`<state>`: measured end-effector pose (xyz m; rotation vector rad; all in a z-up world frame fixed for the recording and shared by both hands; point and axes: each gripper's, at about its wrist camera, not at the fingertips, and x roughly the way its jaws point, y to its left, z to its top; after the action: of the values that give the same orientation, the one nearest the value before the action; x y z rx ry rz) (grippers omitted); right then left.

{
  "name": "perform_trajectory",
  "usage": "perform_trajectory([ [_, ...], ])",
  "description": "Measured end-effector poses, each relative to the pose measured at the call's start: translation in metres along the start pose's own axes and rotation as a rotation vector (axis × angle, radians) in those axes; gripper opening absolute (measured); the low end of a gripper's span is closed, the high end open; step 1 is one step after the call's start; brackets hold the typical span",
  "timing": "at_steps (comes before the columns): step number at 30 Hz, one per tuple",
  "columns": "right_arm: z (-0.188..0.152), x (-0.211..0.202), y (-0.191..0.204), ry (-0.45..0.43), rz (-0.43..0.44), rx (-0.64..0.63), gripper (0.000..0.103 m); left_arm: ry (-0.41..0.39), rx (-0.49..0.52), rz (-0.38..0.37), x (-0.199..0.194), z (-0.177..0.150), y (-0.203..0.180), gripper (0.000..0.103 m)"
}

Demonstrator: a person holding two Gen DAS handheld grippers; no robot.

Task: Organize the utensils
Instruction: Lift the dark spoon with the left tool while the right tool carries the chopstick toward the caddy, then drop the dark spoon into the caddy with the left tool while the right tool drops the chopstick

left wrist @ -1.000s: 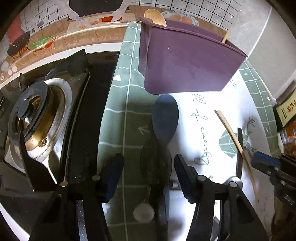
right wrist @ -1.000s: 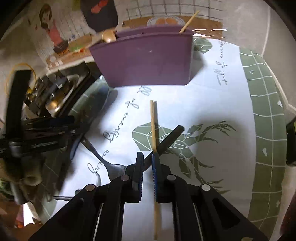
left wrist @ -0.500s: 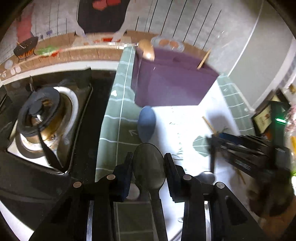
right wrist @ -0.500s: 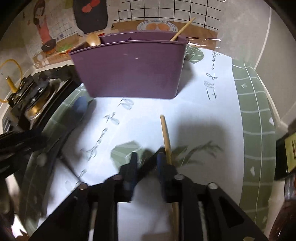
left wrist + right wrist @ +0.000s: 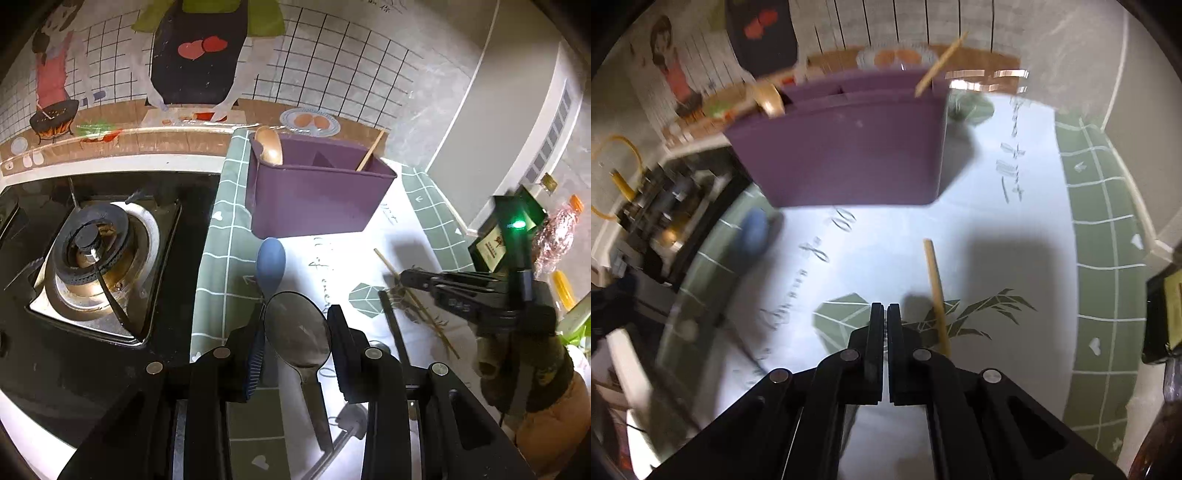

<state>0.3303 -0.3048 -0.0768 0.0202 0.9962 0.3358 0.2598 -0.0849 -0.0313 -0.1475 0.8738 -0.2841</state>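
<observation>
My left gripper (image 5: 296, 334) is shut on a metal spoon (image 5: 298, 334), bowl forward, lifted above the mat. A purple utensil caddy (image 5: 314, 199) stands ahead with a wooden spoon (image 5: 269, 144) and a wooden chopstick (image 5: 370, 151) in it. A blue spoon (image 5: 271, 264) lies on the mat before the caddy. My right gripper (image 5: 885, 314) is shut and holds nothing that I can see. A wooden chopstick (image 5: 936, 291) lies on the mat just right of it, and a black chopstick (image 5: 393, 328) lies nearby. The caddy also shows in the right wrist view (image 5: 849, 147).
A gas stove burner (image 5: 88, 251) sits left of the green-and-white mat (image 5: 221, 240). Bottles and a dark box (image 5: 506, 236) stand at the right edge. The tiled wall (image 5: 332, 74) is behind the caddy. The right wrist view is motion-blurred.
My left gripper closed on the metal spoon and lifted it. My right gripper rose and moved toward the caddy, and the wooden chopstick that was between its fingers now lies beside them.
</observation>
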Motion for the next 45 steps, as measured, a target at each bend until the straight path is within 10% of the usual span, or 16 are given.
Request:
perform_trajectory([
  [6,-0.003,-0.033,-0.003,-0.062,-0.02,-0.03,0.001,-0.005,0.013,-0.005,-0.005,0.003,-0.004,0.034],
  [22,-0.005,0.04,-0.019,0.11,-0.093,-0.051,0.006,0.005,0.017,-0.011,-0.008,0.0,-0.004,0.034],
  [37,0.015,-0.091,0.011,-0.219,0.048,-0.024,0.006,-0.073,0.047,-0.029,-0.034,0.028,-0.021,0.031],
  [45,0.077,-0.17,0.021,-0.481,0.017,-0.055,0.006,-0.245,0.161,-0.011,-0.08,0.104,-0.049,0.031],
])
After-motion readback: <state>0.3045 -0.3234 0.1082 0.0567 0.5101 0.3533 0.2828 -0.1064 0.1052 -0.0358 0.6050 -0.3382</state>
